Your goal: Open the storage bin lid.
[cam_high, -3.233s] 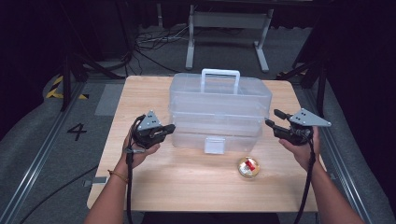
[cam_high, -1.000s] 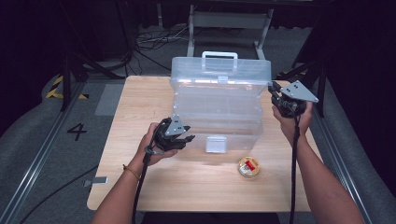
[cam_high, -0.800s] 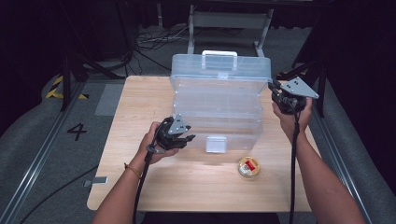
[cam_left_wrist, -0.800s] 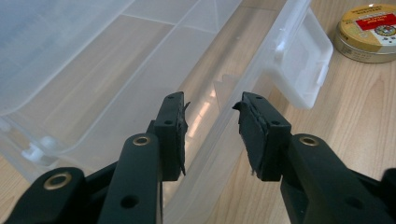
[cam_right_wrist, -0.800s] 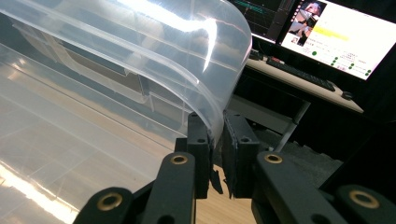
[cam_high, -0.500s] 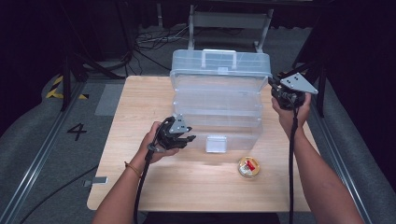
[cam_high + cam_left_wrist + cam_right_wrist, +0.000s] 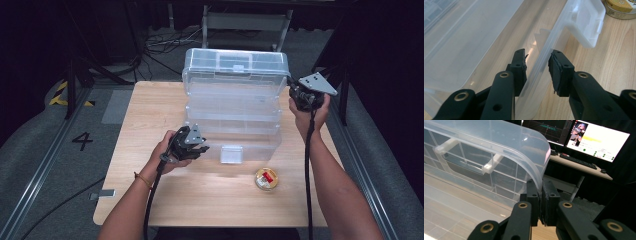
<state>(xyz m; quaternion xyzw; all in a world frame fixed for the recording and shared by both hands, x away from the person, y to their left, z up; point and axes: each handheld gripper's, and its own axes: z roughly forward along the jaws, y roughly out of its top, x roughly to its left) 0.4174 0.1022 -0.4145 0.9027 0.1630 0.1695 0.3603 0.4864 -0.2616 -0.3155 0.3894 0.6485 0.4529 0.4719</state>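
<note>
**Opening the clear box: lid now raised upright**

Holding two grippers at a wooden desk, you are working on a clear plastic storage box that sits in the middle of it, toward the far edge.

Nearest you, a small round tin with a red and yellow top lies on the desk, just in front of the box and apart from it.

Your left gripper is at the box's front wall, left of its white latch. In the left gripper view its fingers stand parted on either side of the thin front wall, straddling it without clamping.

Farther off, your right gripper is lifted at the box's right side. Its fingers are clenched on the curved edge of the lid.

A few seconds ago the lid lay shut with its handle on top and both grippers waited at the sides. A second ago it was part-way up; now it stands nearly upright at the back, its divided underside facing you. The opening looks almost done, with the base steadied by your left gripper.
</note>
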